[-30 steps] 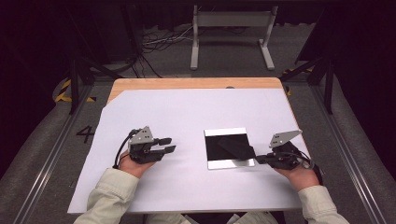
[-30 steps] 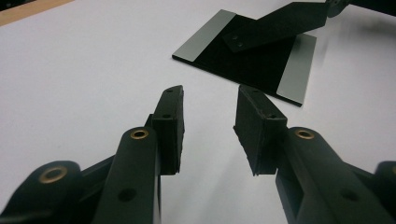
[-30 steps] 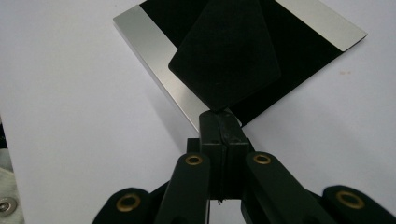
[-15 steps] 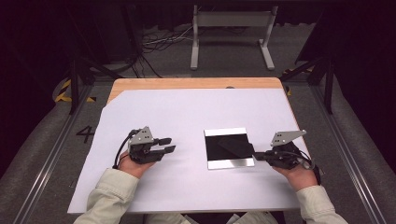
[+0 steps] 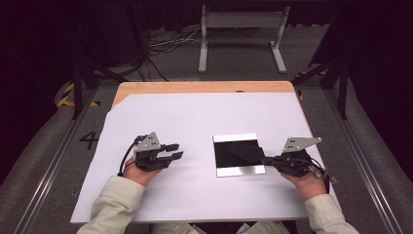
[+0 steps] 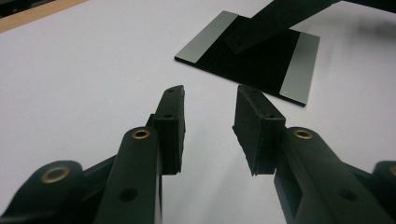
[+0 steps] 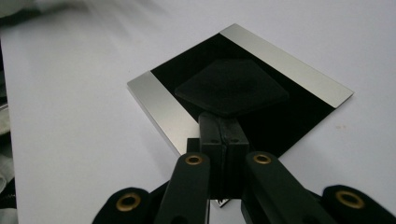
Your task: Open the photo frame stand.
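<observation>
- Right gripper (image 7: 223, 122): fingers clenched tight together, pad against pad. A flat black piece (image 7: 232, 86) sits just past the fingertips; whether its edge is pinched between them cannot be told.
- Black piece: thin and angular, it lies over the dark middle of a square plate (image 7: 154, 93) with a silver strip along two opposite sides. In the high view the piece (image 5: 245, 151) sits on the plate's right half.
- Plate (image 5: 240, 170): flat on the white surface (image 5: 204, 117), right of centre, between the two hands.
- Left gripper (image 6: 208, 121): fingers released, a plain gap between the pads, nothing in it. It points toward the plate, well short of it.
- High view: left gripper (image 5: 174, 150) rests low over the surface, well apart from the plate; right gripper (image 5: 265, 159) reaches the plate's right edge.
</observation>
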